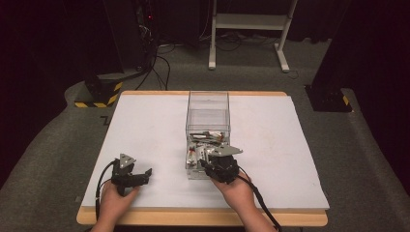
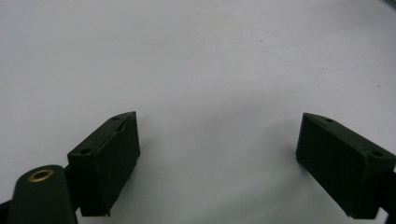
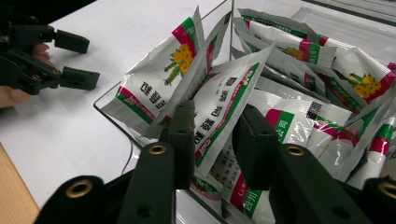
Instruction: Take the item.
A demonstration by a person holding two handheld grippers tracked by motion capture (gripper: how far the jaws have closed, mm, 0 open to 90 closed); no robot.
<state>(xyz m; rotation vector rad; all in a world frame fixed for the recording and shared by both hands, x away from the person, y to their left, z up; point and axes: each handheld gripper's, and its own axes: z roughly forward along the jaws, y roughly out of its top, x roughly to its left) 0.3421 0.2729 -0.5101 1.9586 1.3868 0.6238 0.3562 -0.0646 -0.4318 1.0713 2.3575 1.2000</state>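
Now, near to far.
Left gripper (image 1: 145, 175): low on the white table (image 1: 145, 125), jaws spread wide, nothing between them.
Right gripper (image 3: 212, 135): dipped into the near end of the clear box (image 1: 208, 104), jaws clamped on one sachet (image 3: 224, 107) standing among the others.
Sachets (image 3: 299, 51): piled in the box's near half.
Farther off: white stand (image 1: 249, 21) on the floor.

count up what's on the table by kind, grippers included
clear box: 1
packets in the box: a pile, too overlapped to count exactly
grippers: 2, left gripper and right gripper
total: 3 things plus the packets
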